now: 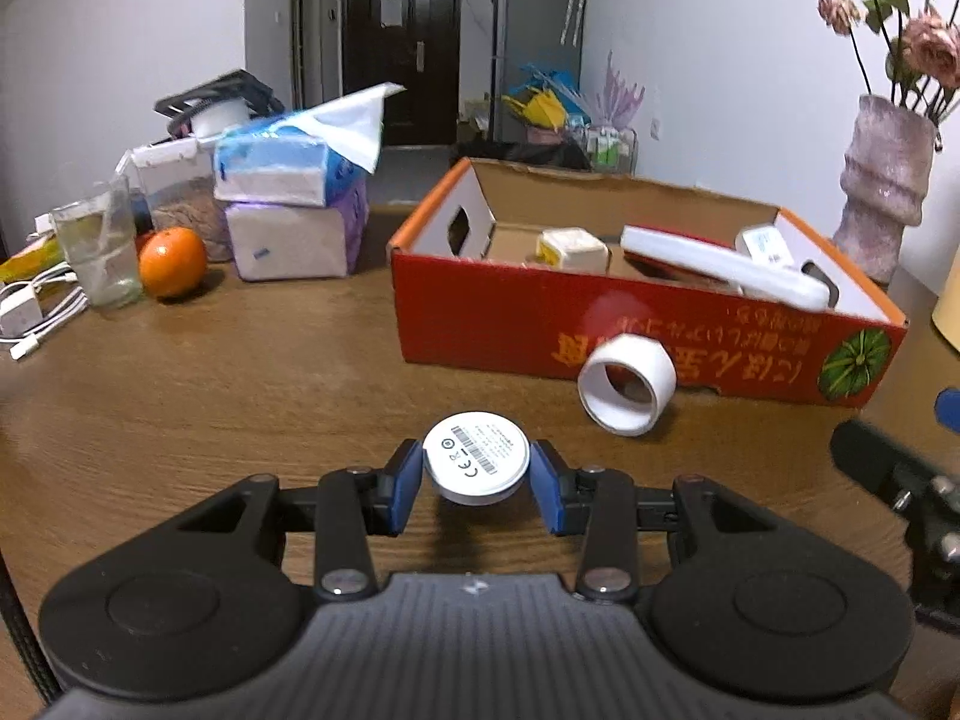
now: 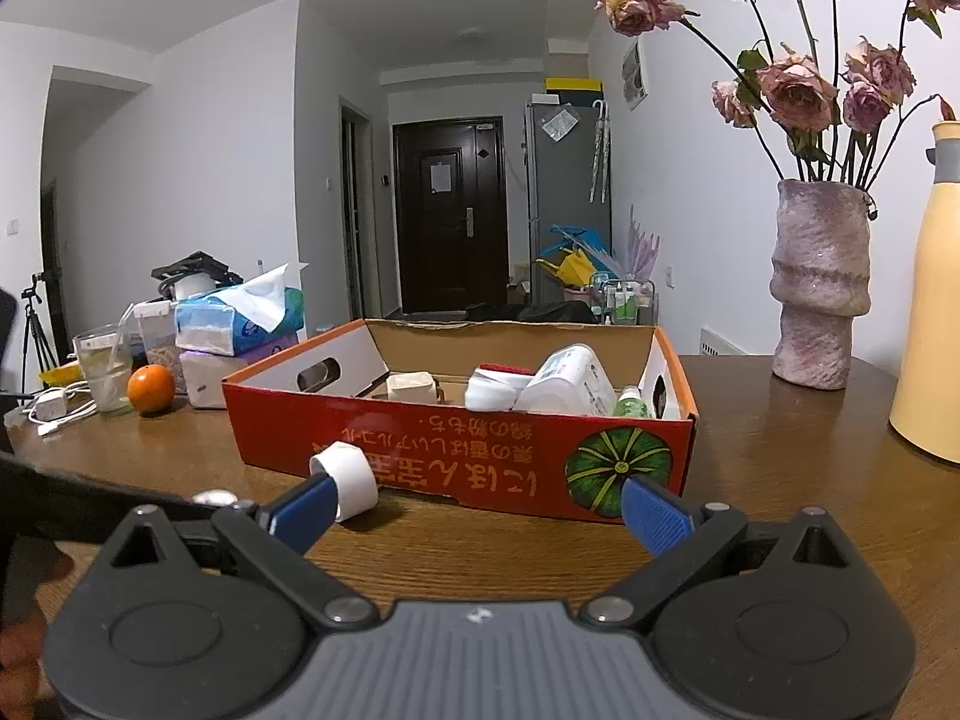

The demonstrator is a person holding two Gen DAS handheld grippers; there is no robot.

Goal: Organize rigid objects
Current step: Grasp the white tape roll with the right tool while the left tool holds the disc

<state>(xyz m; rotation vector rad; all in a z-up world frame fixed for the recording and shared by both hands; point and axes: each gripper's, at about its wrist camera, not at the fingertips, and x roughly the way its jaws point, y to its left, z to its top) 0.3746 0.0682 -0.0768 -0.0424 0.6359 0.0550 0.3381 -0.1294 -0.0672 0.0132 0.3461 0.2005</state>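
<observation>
My left gripper (image 1: 476, 473) is shut on a white round puck (image 1: 476, 456) with a barcode label, held a little above the wooden table (image 1: 240, 396). A white tape ring (image 1: 627, 385) lies on the table against the front of the red cardboard box (image 1: 510, 324); it also shows in the right wrist view (image 2: 347, 479). The box (image 2: 420, 450) holds a small white cube (image 1: 571, 247), a white and red flat item (image 1: 720, 267) and white bottles (image 2: 567, 387). My right gripper (image 2: 474, 507) is open and empty, just in front of the box.
At the back left stand tissue packs (image 1: 288, 204), an orange (image 1: 173, 261), a glass of water (image 1: 102, 246) and white cables (image 1: 36, 312). A pink vase with dried roses (image 2: 819, 282) and a yellow jug (image 2: 933, 300) stand to the right of the box.
</observation>
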